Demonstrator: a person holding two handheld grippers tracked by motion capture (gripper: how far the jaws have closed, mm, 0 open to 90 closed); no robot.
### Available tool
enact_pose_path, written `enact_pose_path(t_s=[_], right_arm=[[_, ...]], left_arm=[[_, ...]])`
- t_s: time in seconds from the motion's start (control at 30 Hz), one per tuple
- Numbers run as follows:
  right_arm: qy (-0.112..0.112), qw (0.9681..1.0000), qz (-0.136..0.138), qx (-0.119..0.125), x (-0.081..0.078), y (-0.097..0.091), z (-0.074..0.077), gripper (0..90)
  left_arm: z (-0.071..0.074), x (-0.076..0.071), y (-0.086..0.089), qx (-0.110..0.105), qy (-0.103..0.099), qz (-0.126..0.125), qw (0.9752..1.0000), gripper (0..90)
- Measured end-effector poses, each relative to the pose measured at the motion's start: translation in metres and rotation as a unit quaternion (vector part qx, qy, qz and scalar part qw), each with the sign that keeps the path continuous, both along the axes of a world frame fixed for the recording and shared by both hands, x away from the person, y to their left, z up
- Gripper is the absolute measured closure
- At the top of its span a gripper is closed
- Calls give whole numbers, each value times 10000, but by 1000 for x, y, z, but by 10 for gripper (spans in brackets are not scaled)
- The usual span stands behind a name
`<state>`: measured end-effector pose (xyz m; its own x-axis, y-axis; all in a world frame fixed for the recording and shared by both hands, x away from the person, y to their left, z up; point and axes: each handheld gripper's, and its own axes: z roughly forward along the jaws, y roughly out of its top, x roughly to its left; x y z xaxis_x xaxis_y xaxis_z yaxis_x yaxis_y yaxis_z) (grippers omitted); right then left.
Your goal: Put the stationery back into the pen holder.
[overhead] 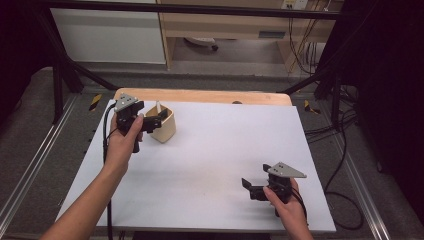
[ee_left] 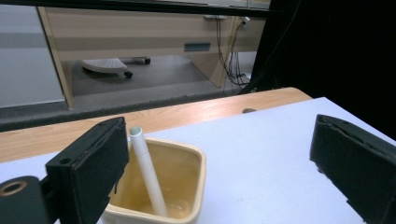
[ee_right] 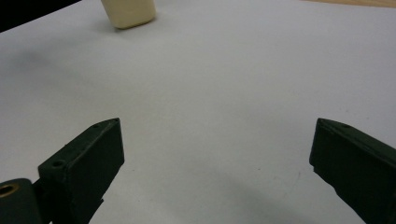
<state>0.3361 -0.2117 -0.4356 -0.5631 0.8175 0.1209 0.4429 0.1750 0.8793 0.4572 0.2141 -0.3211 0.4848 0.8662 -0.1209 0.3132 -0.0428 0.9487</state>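
A white table (overhead: 210, 165) is set over a grey floor, with a wooden desk behind it. The left gripper (overhead: 159, 119) is held with its jaws spread wide and nothing between them; a cream cup (overhead: 165, 125) is seen right at its tips, a white pen (ee_left: 148, 171) leaned upright inside. The right gripper (overhead: 256, 181) is also held wide open and empty, well apart from the cup.

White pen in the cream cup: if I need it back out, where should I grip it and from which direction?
Grip the white pen near its top end, the part above the rim of the cream cup. Come from above with the open left gripper, jaws either side of the barrel: it leans inside the cup, whose walls block a side approach.
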Motion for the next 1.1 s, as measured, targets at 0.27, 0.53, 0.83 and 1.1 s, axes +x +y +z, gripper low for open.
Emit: enact_pose_path(t_s=[0.27,0.53,0.83,1.1], right_arm=[[-20,10000,-29,9,0,-1,0,26],[-17,10000,-23,6,0,-2,1,28],[18,10000,12,46,0,-2,1,34],[23,10000,28,22,0,1,0,32]], left_arm=[[8,-9,-6,80,-83,-77,9999,43],[14,-17,-13,97,-118,-113,9998,43],[21,-30,-15,28,-52,-216,9997,43],[25,-46,-6,66,-49,-269,9996,46]])
